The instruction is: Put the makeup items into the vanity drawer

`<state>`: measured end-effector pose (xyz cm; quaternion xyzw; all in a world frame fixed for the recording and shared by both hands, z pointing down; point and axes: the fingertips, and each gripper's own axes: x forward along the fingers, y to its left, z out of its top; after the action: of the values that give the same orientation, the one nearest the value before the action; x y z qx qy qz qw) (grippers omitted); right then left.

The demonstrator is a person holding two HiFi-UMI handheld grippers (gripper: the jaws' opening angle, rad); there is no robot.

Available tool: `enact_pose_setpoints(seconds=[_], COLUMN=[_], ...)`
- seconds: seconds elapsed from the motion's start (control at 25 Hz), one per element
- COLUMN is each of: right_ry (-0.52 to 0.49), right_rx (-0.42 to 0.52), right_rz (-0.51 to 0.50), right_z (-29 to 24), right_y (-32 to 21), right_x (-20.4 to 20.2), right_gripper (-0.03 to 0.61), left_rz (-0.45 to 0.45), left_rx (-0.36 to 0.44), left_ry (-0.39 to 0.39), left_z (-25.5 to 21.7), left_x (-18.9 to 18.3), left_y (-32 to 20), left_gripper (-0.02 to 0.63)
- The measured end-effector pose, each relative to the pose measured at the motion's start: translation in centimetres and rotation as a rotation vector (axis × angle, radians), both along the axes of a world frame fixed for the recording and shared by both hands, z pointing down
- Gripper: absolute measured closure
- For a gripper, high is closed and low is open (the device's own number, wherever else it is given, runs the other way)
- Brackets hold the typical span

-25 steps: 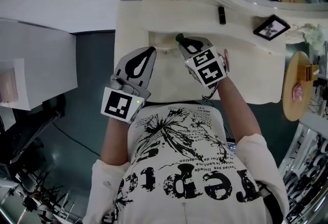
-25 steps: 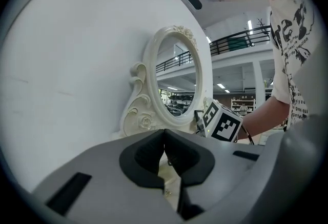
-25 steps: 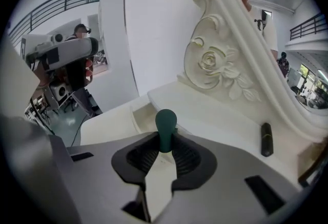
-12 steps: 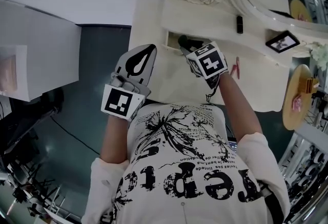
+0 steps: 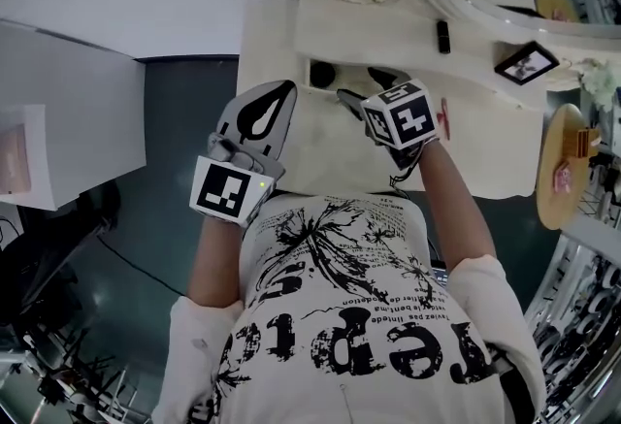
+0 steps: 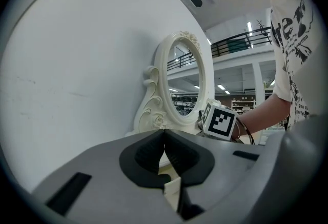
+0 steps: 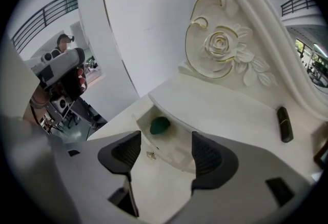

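A small dark green makeup sponge (image 7: 160,125) lies at the left end of the open vanity drawer (image 7: 177,152); in the head view the sponge (image 5: 321,75) shows inside the drawer (image 5: 342,82). My right gripper (image 7: 163,152) hovers just in front of the drawer, its jaws opening with nothing between them. In the head view the right gripper (image 5: 366,90) sits right of the sponge, apart from it. My left gripper (image 5: 276,90) hangs off the table's left front, shut and empty, as the left gripper view shows (image 6: 164,150).
A black lipstick tube (image 5: 443,36) lies on the raised shelf, also in the right gripper view (image 7: 283,124). A red item (image 5: 444,112) rests on the tabletop. An oval mirror (image 6: 187,82), a small picture frame (image 5: 525,62) and a round wooden stand (image 5: 563,165) are at the right.
The green sponge was at the right gripper's tips; now it lies in the drawer and the jaws have parted and drawn back slightly. The left gripper has stayed put.
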<state>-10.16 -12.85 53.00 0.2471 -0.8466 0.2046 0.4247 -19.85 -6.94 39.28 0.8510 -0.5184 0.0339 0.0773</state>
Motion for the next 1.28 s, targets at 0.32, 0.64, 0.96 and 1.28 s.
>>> enact_pose_setpoints(seconds=[0.32,0.64,0.96,1.28], right_ry=[-0.023,-0.001,0.009,0.036], right_rx=[0.066,0.043,-0.060,-0.151], right_rz=[0.111,0.342,0.492,0.520], right_z=[-1.9,-0.9,3.1,8.2], right_y=[-0.3,0.6,2.8,3.8], right_x=[6.0,18.5,26.0,26.7], right_gripper=[0.252,0.264,0.295,0.334], left_rz=[0.078,0.252,0.355,0.427], left_rx=[0.054,0.027,0.007,-0.048], left_ry=[0.052,0.038,0.065,0.026], left_z=[-2.4,-2.2,-1.2,1.8], left_x=[5.8,16.1,24.2,27.8], left_y=[-1.4,-2.8,-3.5,-3.7], left_gripper=[0.600,0.600,0.600,0.600])
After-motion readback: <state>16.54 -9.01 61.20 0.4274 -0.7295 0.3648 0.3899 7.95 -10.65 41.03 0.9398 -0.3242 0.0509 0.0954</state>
